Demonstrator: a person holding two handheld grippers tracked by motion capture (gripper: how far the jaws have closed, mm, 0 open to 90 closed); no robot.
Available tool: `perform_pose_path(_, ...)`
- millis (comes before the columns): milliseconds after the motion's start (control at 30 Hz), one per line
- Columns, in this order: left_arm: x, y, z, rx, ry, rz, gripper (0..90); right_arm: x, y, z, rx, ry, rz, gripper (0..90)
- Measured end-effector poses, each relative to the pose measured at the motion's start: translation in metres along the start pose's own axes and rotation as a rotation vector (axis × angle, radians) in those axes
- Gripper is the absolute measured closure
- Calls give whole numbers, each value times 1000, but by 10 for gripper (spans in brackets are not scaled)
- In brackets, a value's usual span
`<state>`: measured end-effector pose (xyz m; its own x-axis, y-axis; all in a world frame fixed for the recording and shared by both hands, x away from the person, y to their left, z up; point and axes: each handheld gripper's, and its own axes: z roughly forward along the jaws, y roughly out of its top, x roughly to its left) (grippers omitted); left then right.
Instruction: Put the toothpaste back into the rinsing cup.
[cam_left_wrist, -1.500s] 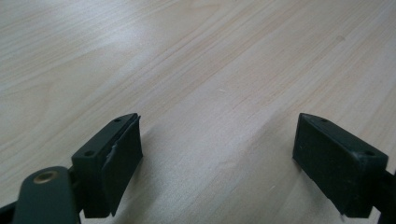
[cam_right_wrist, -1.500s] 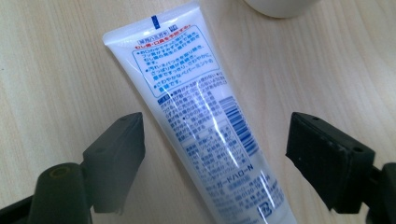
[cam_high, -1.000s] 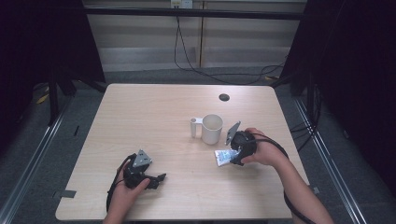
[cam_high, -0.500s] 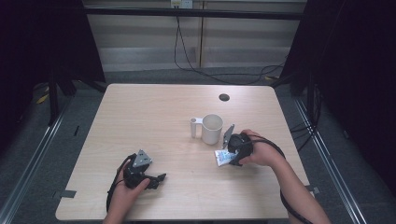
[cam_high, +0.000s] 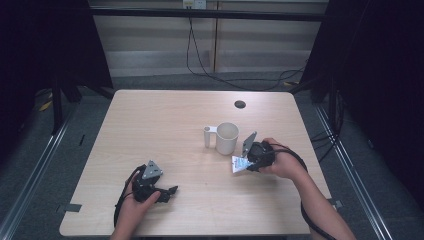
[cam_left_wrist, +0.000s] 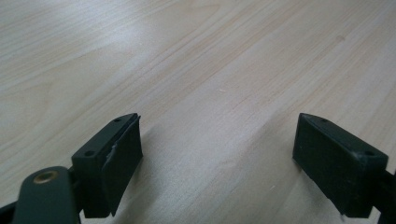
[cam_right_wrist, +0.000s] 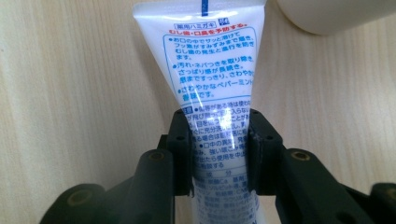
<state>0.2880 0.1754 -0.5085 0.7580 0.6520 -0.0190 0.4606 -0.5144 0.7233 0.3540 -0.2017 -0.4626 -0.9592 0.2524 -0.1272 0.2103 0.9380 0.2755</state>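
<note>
Now my right gripper (cam_right_wrist: 219, 154) has just been closing, and its two black jaws pinch a white toothpaste tube (cam_right_wrist: 212, 84) between them, pads pressed against both of its sides partway along its length. In the right gripper view the tube runs straight out ahead of my jaws, lying flat on the pale wooden table (cam_right_wrist: 70, 93). The face turned towards me is glossy white with a blue-bordered panel of small blue print, a red line across the top of it, and a short blue stripe at the wide far end. Just past that far end, ahead and to the right, sits the rounded base of a cream mug (cam_right_wrist: 327, 16).

From the high view, my right gripper (cam_high: 248, 162) holds the tube (cam_high: 240, 164) just beside the mug (cam_high: 226, 137), whose handle points away from the gripper.

My left gripper (cam_left_wrist: 219, 154) rests low over bare tabletop, jaws spread wide with nothing between them; in the high view it (cam_high: 170, 191) lies well apart from the tube, near my edge of the table.
</note>
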Motion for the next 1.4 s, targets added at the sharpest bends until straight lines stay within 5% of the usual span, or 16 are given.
perform_pose_path(1000, 0, 0, 0, 0, 1, 0, 154, -2, -38, -35, -385, 17, 222, 699)
perform_pose_path(1400, 0, 0, 0, 1, 0, 0, 154, -1, -45, -49, -487, 3, 293, 699)
